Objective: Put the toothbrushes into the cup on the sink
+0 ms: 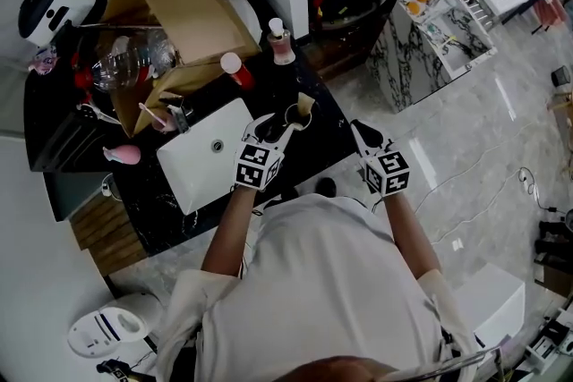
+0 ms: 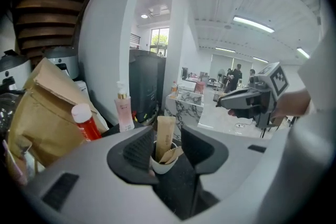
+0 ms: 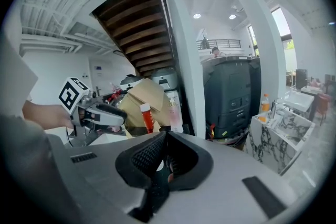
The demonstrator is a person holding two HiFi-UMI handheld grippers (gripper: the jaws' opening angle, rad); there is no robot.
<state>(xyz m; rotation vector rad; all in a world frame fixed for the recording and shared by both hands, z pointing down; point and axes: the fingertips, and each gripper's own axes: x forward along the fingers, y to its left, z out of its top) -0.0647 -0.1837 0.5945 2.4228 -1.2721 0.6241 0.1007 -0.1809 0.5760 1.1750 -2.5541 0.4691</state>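
Observation:
A white cup (image 1: 295,114) stands on the black counter just right of the white sink basin (image 1: 199,164). Brown paper-wrapped toothbrushes (image 2: 165,136) stick up out of the cup (image 2: 163,164). My left gripper (image 1: 271,130) hovers close in front of the cup with its jaws apart; in the left gripper view the cup shows through the gap of that gripper (image 2: 168,140), and the pads do not press on it. My right gripper (image 1: 363,135) hangs off the counter's right end, and its jaws (image 3: 165,136) are shut with nothing between them.
Behind the cup stand a pink pump bottle (image 1: 280,42) and a red bottle with a white cap (image 1: 237,69). A big brown paper bag (image 1: 170,9) and a clear plastic bottle (image 1: 125,58) crowd the back left. A marble-patterned stand (image 1: 430,40) is on the floor to the right.

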